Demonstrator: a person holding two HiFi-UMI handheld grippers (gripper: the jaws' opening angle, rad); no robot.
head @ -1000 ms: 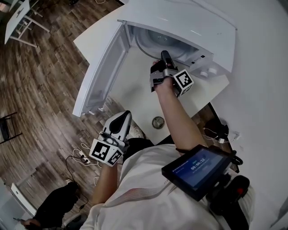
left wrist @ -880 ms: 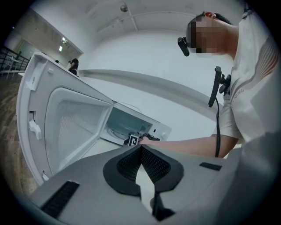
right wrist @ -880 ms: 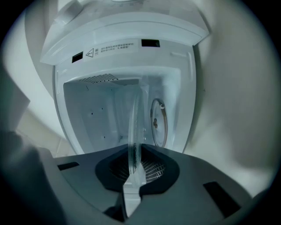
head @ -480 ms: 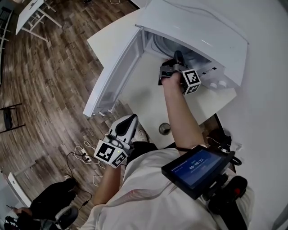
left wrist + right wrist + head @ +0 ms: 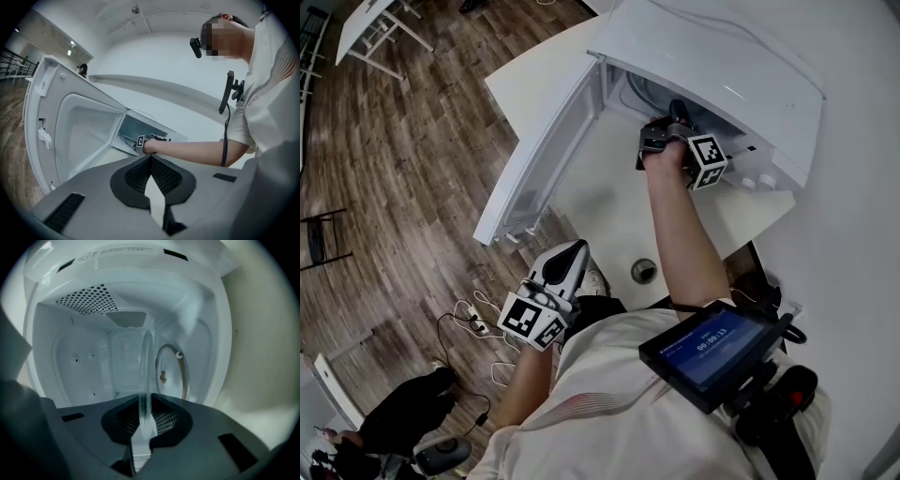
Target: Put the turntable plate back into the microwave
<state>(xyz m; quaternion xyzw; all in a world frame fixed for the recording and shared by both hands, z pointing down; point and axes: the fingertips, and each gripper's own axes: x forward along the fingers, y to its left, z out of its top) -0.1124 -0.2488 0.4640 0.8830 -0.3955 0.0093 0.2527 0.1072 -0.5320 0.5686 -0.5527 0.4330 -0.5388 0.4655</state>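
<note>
The white microwave [image 5: 712, 66] stands on a white table with its door [image 5: 544, 150] swung wide to the left. My right gripper [image 5: 675, 111] reaches into the cavity mouth. In the right gripper view the clear glass turntable plate [image 5: 146, 376] shows edge-on, and my right gripper [image 5: 145, 416] is shut on its rim. The plate is inside the cavity, beside the roller ring [image 5: 171, 371] on the cavity floor, which that view shows at the right. My left gripper [image 5: 562, 262] hangs back near my body, off the table's front edge, shut on nothing [image 5: 151, 161].
A small round metal piece [image 5: 643, 270] lies on the table [image 5: 609, 206] near its front edge. The open door juts out over the wooden floor at the left. Cables [image 5: 469, 323] lie on the floor below. A small screen [image 5: 712, 352] is mounted at my chest.
My right gripper has carried the plate further into the microwave cavity. The left gripper has stayed where it was.
</note>
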